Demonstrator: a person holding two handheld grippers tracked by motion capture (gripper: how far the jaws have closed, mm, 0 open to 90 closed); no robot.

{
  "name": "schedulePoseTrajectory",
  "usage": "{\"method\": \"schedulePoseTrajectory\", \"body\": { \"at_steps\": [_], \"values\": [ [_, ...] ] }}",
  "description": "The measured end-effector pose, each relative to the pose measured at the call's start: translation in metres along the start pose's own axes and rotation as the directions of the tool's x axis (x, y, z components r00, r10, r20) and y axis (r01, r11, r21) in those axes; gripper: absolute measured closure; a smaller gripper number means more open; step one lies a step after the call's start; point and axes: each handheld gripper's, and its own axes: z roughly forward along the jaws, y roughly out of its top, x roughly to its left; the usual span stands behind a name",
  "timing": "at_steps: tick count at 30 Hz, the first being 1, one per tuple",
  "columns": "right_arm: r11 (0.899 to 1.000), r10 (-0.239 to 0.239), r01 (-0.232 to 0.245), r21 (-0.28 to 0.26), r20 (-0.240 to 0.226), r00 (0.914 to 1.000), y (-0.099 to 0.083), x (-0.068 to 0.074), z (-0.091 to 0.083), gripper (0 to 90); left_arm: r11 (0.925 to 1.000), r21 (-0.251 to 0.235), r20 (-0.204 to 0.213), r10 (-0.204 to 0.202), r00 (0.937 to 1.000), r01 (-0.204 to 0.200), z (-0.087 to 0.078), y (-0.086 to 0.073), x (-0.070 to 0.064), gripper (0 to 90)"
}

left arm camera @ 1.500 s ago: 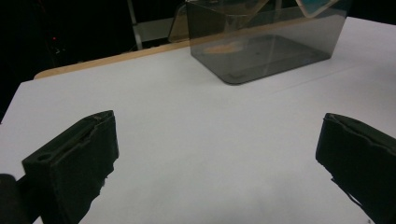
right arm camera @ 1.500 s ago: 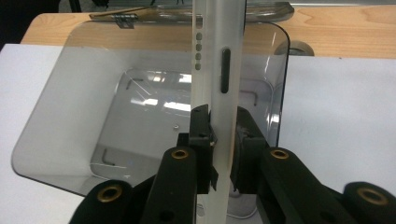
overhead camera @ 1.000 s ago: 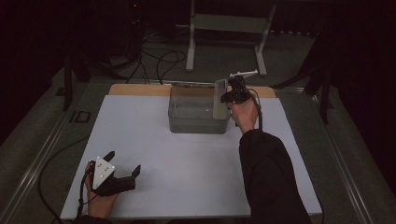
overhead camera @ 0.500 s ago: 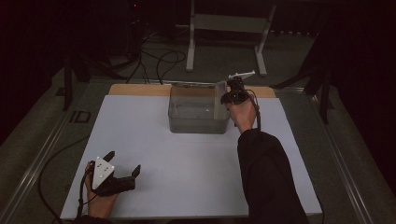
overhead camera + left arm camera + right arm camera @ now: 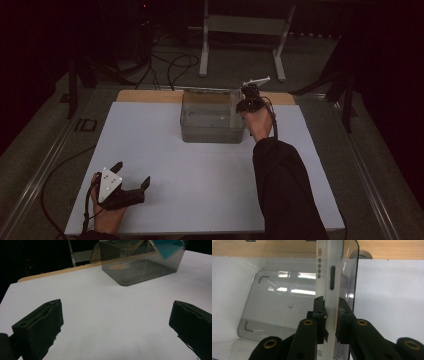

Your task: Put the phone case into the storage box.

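A clear plastic box stands open-topped at the far middle of the white table. My right gripper hovers over the box's right end, shut on a thin pale slab held upright. In the right gripper view the slab is seen edge on, with small holes and a slot, pinched between the jaws of the right gripper above the box's bare floor. My left gripper rests near the front left corner, open and holding nothing. In its own view the left gripper faces the box.
A wooden strip runs along the table's far edge behind the box. A metal stand and cables lie on the dark floor beyond. Metal rails flank the table.
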Motion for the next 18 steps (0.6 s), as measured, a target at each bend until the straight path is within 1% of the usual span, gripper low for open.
{"method": "schedulePoseTrajectory", "body": {
  "at_steps": [7,9,14,16,18],
  "values": [
    [1.000,-0.004,0.003,0.028,0.022,0.9997,0.001,0.000,0.005,81.0,1.0000,-0.003,-0.001,-0.004,1.0000,0.004,0.000,0.000,0.000,0.3],
    [0.999,0.005,-0.006,0.039,0.029,0.9996,0.002,0.000,0.006,81.0,1.0000,-0.002,-0.001,-0.005,1.0000,0.005,0.000,0.000,0.000,0.3],
    [0.999,0.006,-0.008,0.046,0.033,0.9994,0.002,-0.002,0.009,80.9,1.0000,-0.001,0.001,-0.006,1.0000,0.006,0.000,0.000,0.000,0.4],
    [0.998,0.015,-0.017,0.053,0.033,0.9993,0.001,-0.002,0.011,80.9,1.0000,-0.001,0.001,-0.006,1.0000,0.006,0.001,0.000,0.000,0.3],
    [0.998,0.012,-0.014,0.059,0.036,0.9993,0.001,-0.002,0.012,80.8,1.0000,0.000,0.002,-0.004,1.0000,0.004,0.001,0.000,0.000,0.4]
  ]
}}
